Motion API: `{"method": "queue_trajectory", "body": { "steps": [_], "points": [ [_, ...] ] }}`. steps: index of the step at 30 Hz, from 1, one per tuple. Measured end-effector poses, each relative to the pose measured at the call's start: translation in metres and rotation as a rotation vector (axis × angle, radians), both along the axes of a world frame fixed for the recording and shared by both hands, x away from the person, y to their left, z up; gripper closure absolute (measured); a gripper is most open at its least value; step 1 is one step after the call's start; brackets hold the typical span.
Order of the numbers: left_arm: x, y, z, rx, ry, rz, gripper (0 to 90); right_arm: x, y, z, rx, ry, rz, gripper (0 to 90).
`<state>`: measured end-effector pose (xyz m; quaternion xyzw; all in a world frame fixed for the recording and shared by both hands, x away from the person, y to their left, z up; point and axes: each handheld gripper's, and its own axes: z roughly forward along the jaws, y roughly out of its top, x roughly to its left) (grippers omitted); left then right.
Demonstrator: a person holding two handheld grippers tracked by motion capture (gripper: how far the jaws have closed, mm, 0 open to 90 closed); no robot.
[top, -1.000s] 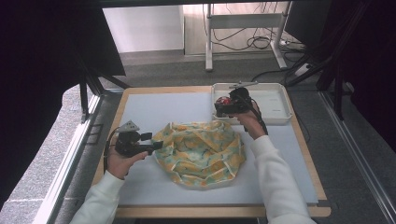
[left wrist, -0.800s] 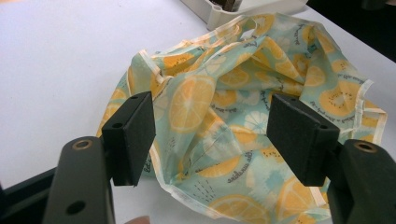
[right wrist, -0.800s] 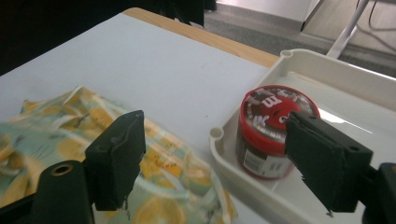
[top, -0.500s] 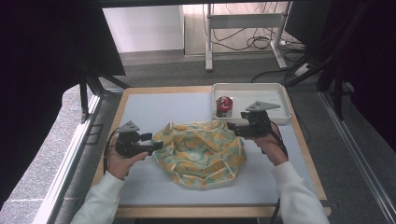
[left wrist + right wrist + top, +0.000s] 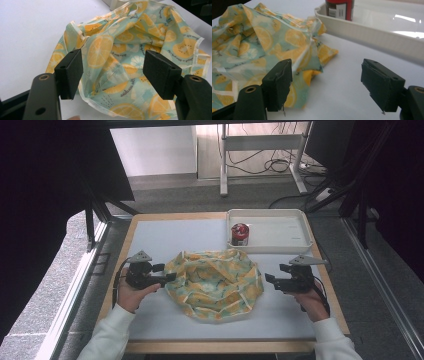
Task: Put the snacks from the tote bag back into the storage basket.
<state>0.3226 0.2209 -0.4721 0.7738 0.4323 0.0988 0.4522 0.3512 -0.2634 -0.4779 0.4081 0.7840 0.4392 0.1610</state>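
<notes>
The lemon-print cloth (image 5: 215, 282) lies crumpled in a loose heap between your two claws, and it should handle as light, limp fabric: it will sag, slide on the smooth table (image 5: 165, 232) and unfold as soon as you lift it, so pinch a hemmed edge or corner, not the bulging middle. Your left gripper (image 5: 167, 277) stands released at the heap's left edge, with the cloth just ahead of and below its pads (image 5: 71, 71) but nothing pressed between them; the pale binding nearest that claw is your closest hold. Your right gripper (image 5: 270, 280) is also released, jaws wide and bare, just clear of the cloth's right side; a folded corner juts out ahead of its left pad (image 5: 279, 82). Behind that claw, the white tray (image 5: 280, 245) holds a small red jar (image 5: 239, 234), its top cut off in the right gripper view. How many layers the heap has, and whether anything sits under it, you cannot make out.
</notes>
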Motion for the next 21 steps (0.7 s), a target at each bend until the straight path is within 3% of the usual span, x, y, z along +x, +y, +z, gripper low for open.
{"method": "queue_trajectory", "body": {
  "steps": [6, 21],
  "points": [
    [0.0001, 0.0018, 0.0002, 0.0, 0.0, 0.004, 32.7, 0.0003, -0.0032, -0.0116, -0.009, 0.022, -0.009, 25.1],
    [0.0037, 0.0027, -0.0014, 0.004, 0.003, 0.006, 32.5, -0.0014, 0.0002, -0.0116, -0.031, -0.013, 0.006, 25.0]
  ]
}}
